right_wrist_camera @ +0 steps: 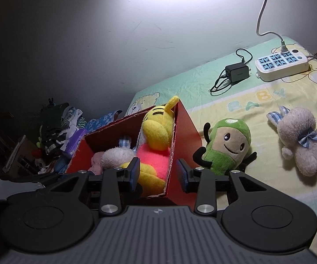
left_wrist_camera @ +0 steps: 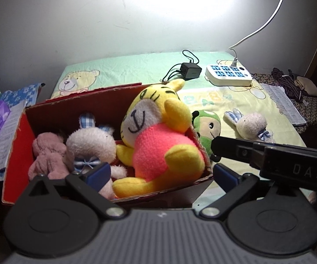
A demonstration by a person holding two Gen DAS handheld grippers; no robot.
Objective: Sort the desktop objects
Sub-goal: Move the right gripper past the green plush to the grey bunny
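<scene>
Left wrist view: the left gripper (left_wrist_camera: pixel 159 172) hangs wide open and empty over a red cardboard box (left_wrist_camera: pixel 15 154) holding a yellow tiger plush (left_wrist_camera: pixel 158 140), a white bunny plush (left_wrist_camera: pixel 90 143) and a pink plush (left_wrist_camera: pixel 46 151). Right wrist view: the right gripper (right_wrist_camera: pixel 158 173), open and empty, straddles the box's right wall, while a green plush (right_wrist_camera: pixel 226 147) leans just beside that wall and a second white bunny (right_wrist_camera: pixel 301 140) lies apart on the bear-print sheet (right_wrist_camera: pixel 224 101), with a black charger (right_wrist_camera: pixel 236 72) and white power strip (right_wrist_camera: pixel 281 66) near the wall.

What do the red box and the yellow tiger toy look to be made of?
Red box: likely cardboard with a smooth red outer skin; its cut rim shows a pale, ragged edge. Yellow tiger toy: soft stuffed plush, matte fuzzy pile, probably fleece, with dark lines on the face that look stitched.
</scene>
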